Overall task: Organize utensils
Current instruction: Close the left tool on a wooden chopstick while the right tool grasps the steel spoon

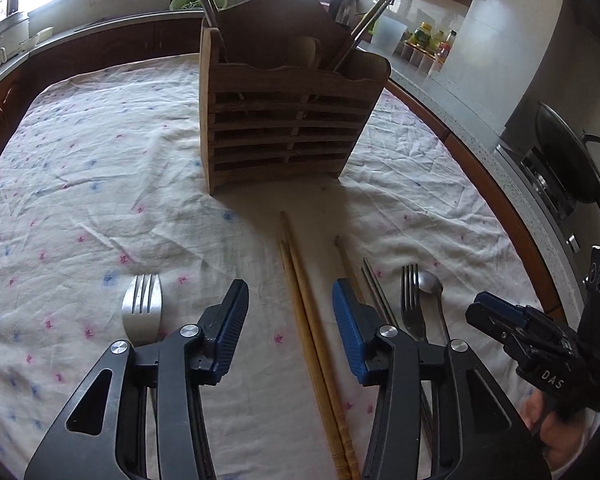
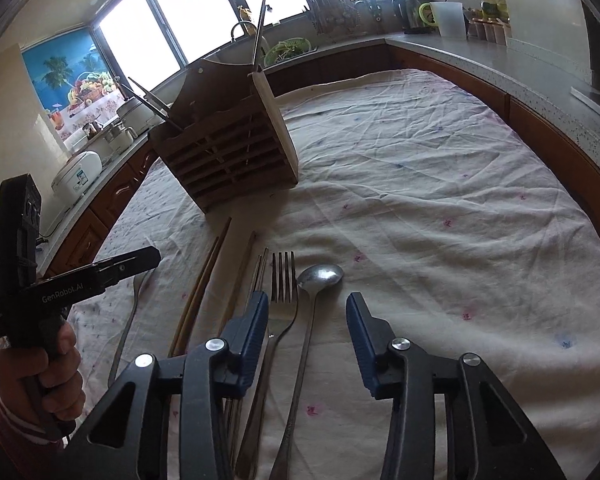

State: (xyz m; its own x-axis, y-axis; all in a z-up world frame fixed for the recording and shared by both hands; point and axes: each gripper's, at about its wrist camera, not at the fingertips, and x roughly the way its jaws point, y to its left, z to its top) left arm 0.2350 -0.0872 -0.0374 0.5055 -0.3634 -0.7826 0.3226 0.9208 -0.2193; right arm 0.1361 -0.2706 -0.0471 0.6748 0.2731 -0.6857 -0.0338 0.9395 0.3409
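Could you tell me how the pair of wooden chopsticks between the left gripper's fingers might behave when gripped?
The wooden chopsticks look stiff and probably light. Being two loose, slim sticks on wrinkled cloth, they may separate or roll, so one could slip out.

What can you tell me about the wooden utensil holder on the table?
The wooden utensil holder is a brown, worn-looking box with a slatted front and a taller back panel. It stands upright on the wrinkled tablecloth, beyond the loose cutlery. A few long utensils stick out of its top at a slant. Neither gripper touches it.
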